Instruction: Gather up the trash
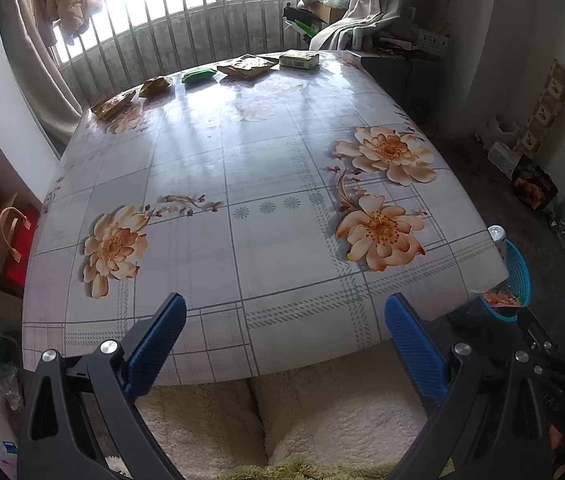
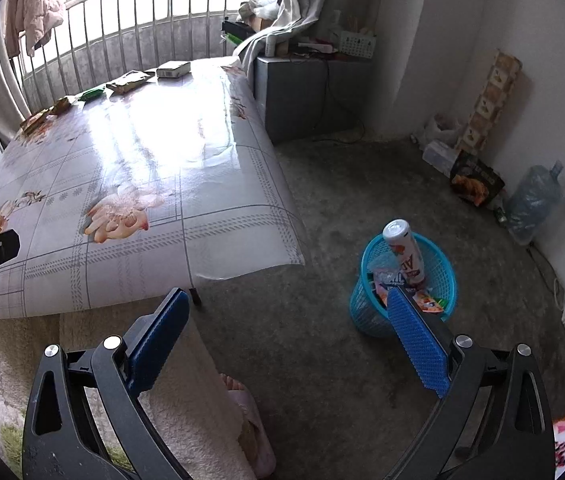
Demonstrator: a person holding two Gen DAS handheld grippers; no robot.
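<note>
Blue basket [image 2: 438, 268] — can [image 2: 404, 252] reads "A" | both hand-held grippers wide apart — empty

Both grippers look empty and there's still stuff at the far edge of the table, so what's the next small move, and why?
Probably reach the open left hand-held gripper forward across the floral tablecloth toward the green packet. The wrappers lie in a row at the far edge, out of its fingers, while the blue plastic basket already holds trash.
</note>
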